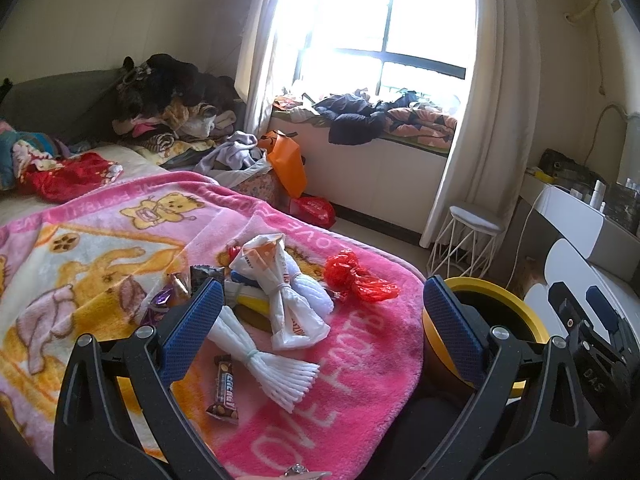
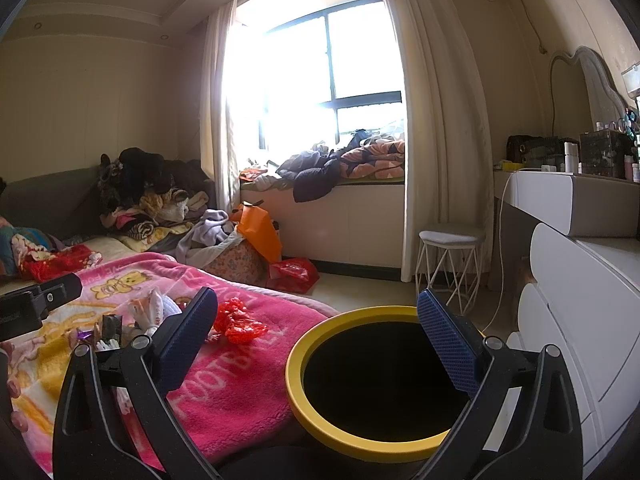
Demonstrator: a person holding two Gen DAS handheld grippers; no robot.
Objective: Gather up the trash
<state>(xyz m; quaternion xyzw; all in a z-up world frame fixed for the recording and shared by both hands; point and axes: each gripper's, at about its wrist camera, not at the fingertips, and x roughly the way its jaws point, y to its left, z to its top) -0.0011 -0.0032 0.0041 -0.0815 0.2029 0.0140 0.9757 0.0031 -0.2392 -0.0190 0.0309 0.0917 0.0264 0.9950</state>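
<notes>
The left claw's (image 1: 320,312) left finger covers part of the wrapper pile (image 1: 176,284), whose small prints cannot be read. Its right finger hides the near side of the bin (image 1: 520,312). In the right wrist view, the right claw's (image 2: 316,328) finger blocks the bin's right rim. Glare washes out the window (image 2: 312,80). The desk's bottles (image 2: 572,156) are too small to identify.

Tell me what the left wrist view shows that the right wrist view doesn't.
Left wrist only: the candy bar and the white tied bundle on the blanket, between the open left tongs.
Right wrist only: the bin's whole yellow rim and dark inside, and a mirror.
Both: the pink blanket, the red bag, the window, the stool.
</notes>
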